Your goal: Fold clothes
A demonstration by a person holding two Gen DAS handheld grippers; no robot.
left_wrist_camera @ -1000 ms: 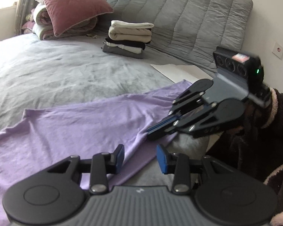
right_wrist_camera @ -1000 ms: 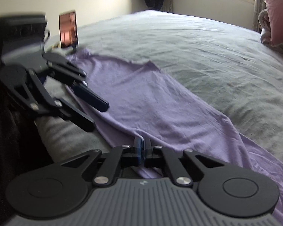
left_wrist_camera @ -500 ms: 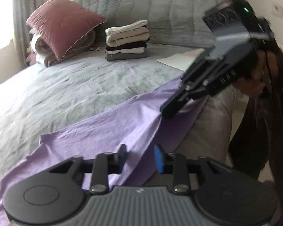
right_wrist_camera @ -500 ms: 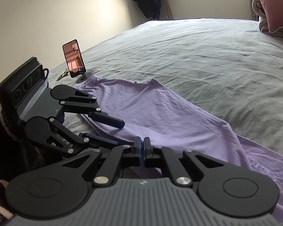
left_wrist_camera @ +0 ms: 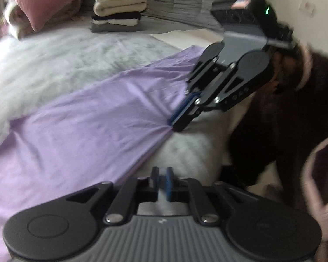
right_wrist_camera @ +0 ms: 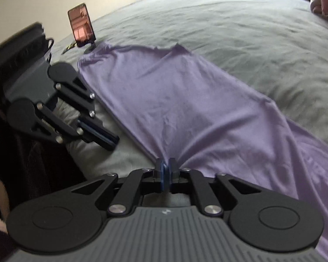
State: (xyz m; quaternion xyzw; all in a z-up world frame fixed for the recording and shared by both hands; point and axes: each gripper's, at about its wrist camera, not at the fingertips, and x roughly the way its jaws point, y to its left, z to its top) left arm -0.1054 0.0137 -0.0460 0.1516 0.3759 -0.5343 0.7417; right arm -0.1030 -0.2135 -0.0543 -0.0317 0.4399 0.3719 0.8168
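Now | left tongs (left_wrist_camera: 161,183) closing, nearly shut, empty | right tongs (right_wrist_camera: 165,174) opening, pinching shirt (right_wrist_camera: 185,100)

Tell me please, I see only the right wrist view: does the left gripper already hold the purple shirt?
Observer: No. In the left wrist view the left gripper has just been closing its jaws, but nothing is between them. The edge of the purple shirt lies beside it.
Operator: Are any finished clothes somewhere?
Observer: Yes, a stack of folded clothes sits by the grey headboard.
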